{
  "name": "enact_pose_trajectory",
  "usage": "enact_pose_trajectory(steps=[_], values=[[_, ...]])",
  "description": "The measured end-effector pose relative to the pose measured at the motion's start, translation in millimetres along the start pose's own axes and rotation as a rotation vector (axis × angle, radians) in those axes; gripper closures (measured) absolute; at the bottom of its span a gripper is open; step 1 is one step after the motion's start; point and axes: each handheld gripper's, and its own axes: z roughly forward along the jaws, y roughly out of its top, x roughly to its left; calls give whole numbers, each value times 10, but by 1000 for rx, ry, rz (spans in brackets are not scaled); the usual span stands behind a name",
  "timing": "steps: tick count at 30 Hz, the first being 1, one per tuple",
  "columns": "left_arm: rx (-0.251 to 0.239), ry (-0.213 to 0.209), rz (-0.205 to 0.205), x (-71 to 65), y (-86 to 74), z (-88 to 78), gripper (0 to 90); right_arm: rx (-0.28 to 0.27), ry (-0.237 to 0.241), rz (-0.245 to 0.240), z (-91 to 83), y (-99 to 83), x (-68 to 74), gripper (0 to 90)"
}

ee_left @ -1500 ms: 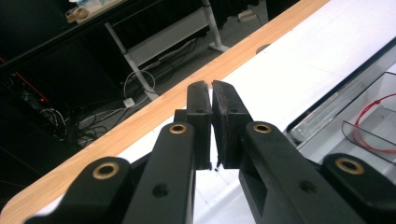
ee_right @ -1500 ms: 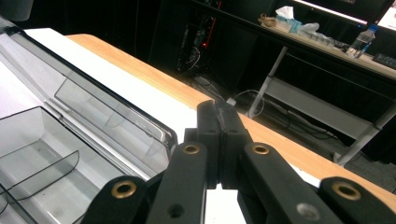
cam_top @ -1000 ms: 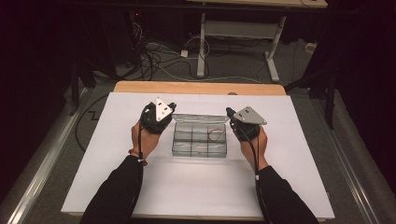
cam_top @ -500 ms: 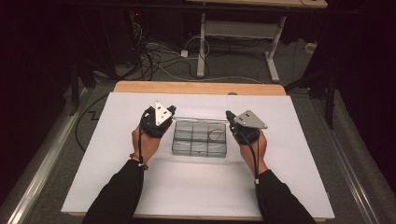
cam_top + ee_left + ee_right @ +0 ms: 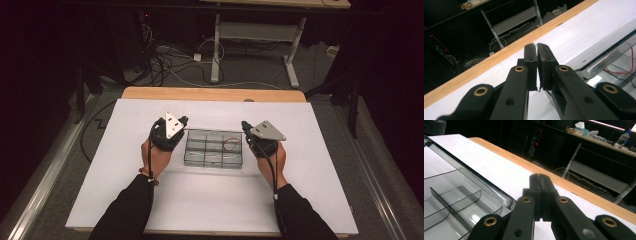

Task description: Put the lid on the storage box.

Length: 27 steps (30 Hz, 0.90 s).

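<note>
The room is dark, its walls lost in shadow. A table (image 5: 310,200) with a white top and a light wooden strip (image 5: 212,93) along its far edge catches most of the light. Beyond it a grey floor (image 5: 260,80) carries a tangle of cables (image 5: 165,60) and a white power strip (image 5: 198,57). A second desk on a white metal frame (image 5: 250,31) stands farther back; on its top sit what may be a tissue box (image 5: 581,125) and a water bottle (image 5: 621,138). Metal rails (image 5: 47,180) run along the floor beside the table.
</note>
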Motion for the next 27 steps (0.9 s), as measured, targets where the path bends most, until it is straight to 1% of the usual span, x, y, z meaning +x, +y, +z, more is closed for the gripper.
enact_pose_trajectory(steps=[2,5,7,14,24,27], values=[[1,2,4,-8,-6,-3,841,-1,-2,0,-3,-6,7,900],[10,20,24,-31,-7,-2,841,4,-7,-12,-5,-11,17,900],[10,20,29,-37,-14,-9,841,4,-7,-12,-8,-14,16,900],[17,24,36,-57,-31,-9,840,12,-7,-16,-16,-35,34,900],[17,18,29,-65,-55,-17,842,9,-6,-13,-26,-53,45,900],[20,24,35,-79,-72,-16,839,16,-11,-24,-31,-63,58,900]])
